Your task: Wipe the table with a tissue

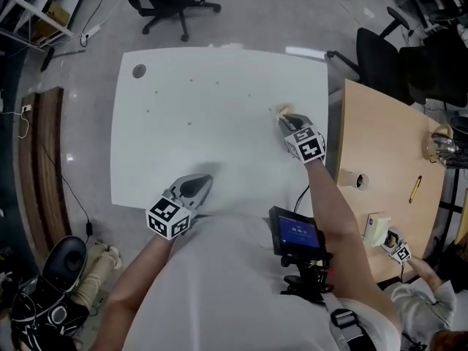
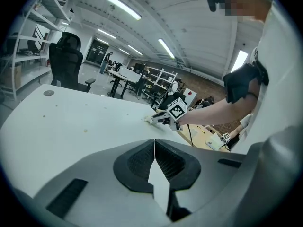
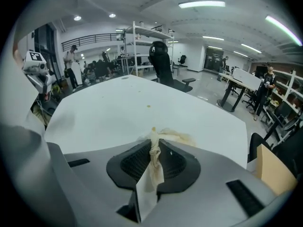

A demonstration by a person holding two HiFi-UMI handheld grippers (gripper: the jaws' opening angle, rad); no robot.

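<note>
The white table (image 1: 190, 145) carries a few small brownish specks (image 1: 189, 123) across its middle. My right gripper (image 1: 285, 117) is shut on a crumpled, stained tissue (image 3: 156, 150), whose free end (image 1: 281, 110) presses on the tabletop near the right edge. In the right gripper view the tissue bunches out past the closed jaws, with a speck (image 3: 148, 106) farther out on the table (image 3: 118, 112). My left gripper (image 1: 203, 181) rests at the table's near edge, jaws shut with nothing between them. The left gripper view shows the right gripper (image 2: 156, 121) and tissue (image 2: 148, 120) across the table (image 2: 71, 126).
A round cable hole (image 1: 139, 71) sits in the table's far-left corner. A wooden table (image 1: 387, 174) with a tape roll (image 1: 357, 180) and a pen (image 1: 414, 189) stands to the right. Office chairs (image 1: 172, 2) stand beyond the far edge. A black device (image 1: 296, 234) hangs at my chest.
</note>
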